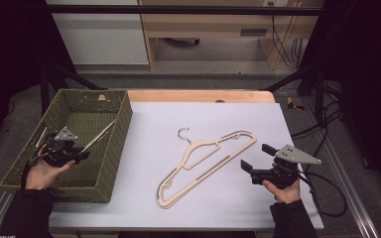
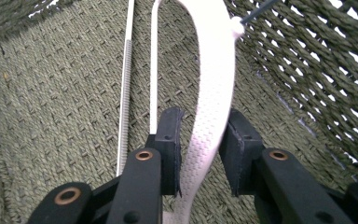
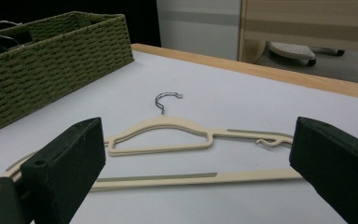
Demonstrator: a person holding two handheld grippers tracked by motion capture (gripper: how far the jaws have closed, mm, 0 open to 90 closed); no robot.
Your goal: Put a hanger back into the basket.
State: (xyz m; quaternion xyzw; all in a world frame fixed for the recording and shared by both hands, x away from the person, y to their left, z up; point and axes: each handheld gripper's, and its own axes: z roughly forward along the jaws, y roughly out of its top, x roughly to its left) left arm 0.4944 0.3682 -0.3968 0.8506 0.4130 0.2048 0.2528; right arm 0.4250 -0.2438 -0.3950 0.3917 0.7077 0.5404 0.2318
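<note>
A pale hanger [image 1: 101,133] lies inside the green woven basket [image 1: 122,130] at the table's left. My left gripper [image 1: 82,154] is down in that basket. In the left gripper view, my left gripper [image 2: 204,121] has its jaws on either side of the hanger's white textured arm [image 2: 214,79] without pressing it, above the basket floor [image 2: 51,107]. A beige hanger [image 1: 204,145] with a metal hook lies flat on the white mat. My right gripper [image 1: 256,156] hovers wide open just right of it. The right gripper view shows the right gripper [image 3: 198,154] facing the beige hanger [image 3: 168,123].
The white mat [image 1: 218,114] covers a wooden table whose far edge [image 1: 198,95] shows bare. The basket's wall [image 3: 51,51] stands at the left of the right gripper view. Cables [image 1: 322,129] trail off the right side. A dark metal frame surrounds the table.
</note>
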